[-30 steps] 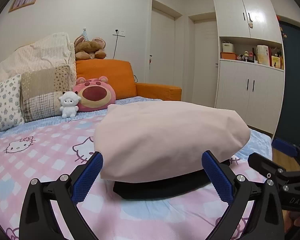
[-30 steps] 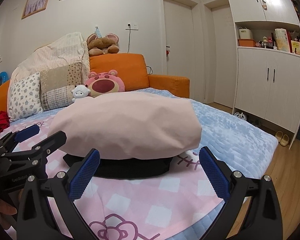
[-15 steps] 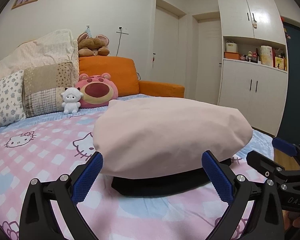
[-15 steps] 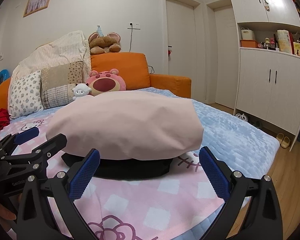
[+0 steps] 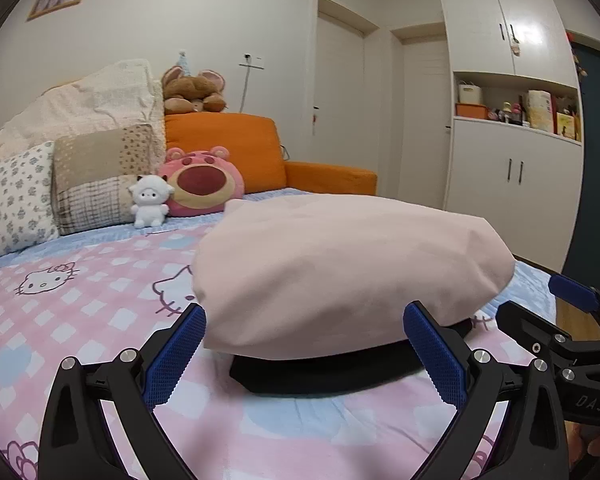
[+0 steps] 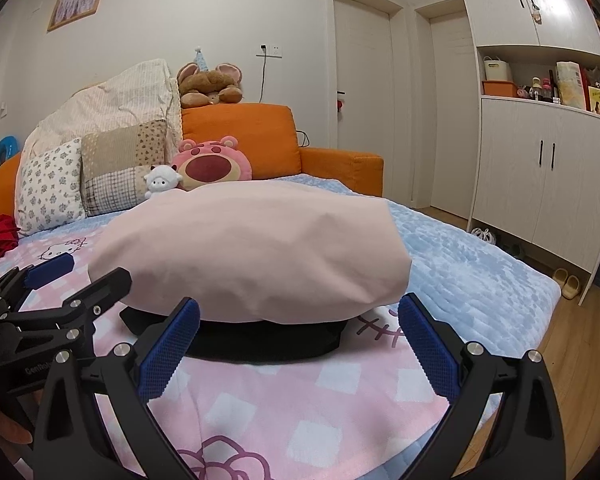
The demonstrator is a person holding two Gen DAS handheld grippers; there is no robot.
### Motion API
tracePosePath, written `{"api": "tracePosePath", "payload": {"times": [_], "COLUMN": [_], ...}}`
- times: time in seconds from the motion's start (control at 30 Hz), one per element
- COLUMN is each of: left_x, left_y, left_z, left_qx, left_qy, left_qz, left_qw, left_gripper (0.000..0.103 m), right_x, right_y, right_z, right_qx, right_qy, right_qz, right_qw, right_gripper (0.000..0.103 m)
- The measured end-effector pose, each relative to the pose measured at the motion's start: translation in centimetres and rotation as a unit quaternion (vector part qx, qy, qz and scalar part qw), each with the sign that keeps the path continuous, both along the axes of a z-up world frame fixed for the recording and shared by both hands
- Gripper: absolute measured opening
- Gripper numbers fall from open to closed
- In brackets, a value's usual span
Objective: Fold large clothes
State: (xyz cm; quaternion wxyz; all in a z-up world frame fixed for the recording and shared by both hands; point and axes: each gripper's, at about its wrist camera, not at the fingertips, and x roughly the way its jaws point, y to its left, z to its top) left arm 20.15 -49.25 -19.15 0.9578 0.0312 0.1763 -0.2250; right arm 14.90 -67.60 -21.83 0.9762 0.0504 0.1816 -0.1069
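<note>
Nearest in the left wrist view, the left gripper [image 5: 302, 354] has its blue-padded fingers [image 5: 172, 360] spread wide, with nothing between them and nothing gripped; they hover low over the pink checked bedspread [image 5: 80, 320]. The right gripper [image 6: 298, 346] stands the same way in its own view, jaws wide apart and empty, just above the same bedspread [image 6: 300, 400]. Each gripper shows in the other's view: the right gripper [image 5: 572, 332] at the right edge of the left view, the left gripper [image 6: 44, 304] at the left edge of the right view.

Compared with a second ago, both cameras sit a little lower and tilted up slightly, so more of the wall shows; the finger spread has not changed and the clothes have not moved.

Just beyond the fingertips of both grippers lies the folded pink garment [image 5: 348, 268], a rounded bundle resting on top of a folded black garment [image 5: 328, 372]. In the right view the pink garment [image 6: 252, 256] overhangs the black garment [image 6: 260, 340] on both sides. Neither gripper touches the pile.

Farther back, a pink bear plush [image 5: 204, 186] and a small white lamb toy [image 5: 150, 204] rest against patterned pillows [image 5: 96, 184], with the orange sofa [image 5: 228, 148] behind.
</note>
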Motion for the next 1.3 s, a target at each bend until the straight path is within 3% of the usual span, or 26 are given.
{"api": "tracePosePath", "payload": {"times": [0.17, 0.43, 0.57, 0.73, 1.3], "left_x": [0.5, -0.1, -0.2, -0.3, -0.7], "left_y": [0.0, -0.6, -1.1, -1.1, -2.2], "left_z": [-0.1, -0.1, -0.1, 0.1, 0.1], "left_qx": [0.003, 0.011, 0.03, 0.017, 0.036], "left_qy": [0.017, 0.002, -0.003, -0.004, -0.018], "left_qz": [0.015, 0.029, 0.027, 0.022, -0.008], "left_qw": [0.9997, 0.9995, 0.9992, 0.9996, 0.9991], "left_gripper": [0.1, 0.1, 0.1, 0.1, 0.1], "right_x": [0.0, -0.1, 0.0, 0.2, -0.4], "right_y": [0.0, 0.1, 0.2, 0.0, -1.2], "right_z": [-0.3, -0.8, -0.9, -0.9, -0.9], "right_qx": [0.001, 0.004, 0.006, 0.005, 0.008], "right_qy": [0.003, 0.008, 0.009, 0.009, 0.005], "right_qz": [-0.001, -0.002, -0.002, -0.003, -0.013], "right_qw": [1.0, 1.0, 1.0, 1.0, 1.0], "right_gripper": [0.098, 0.098, 0.098, 0.098, 0.098]}}
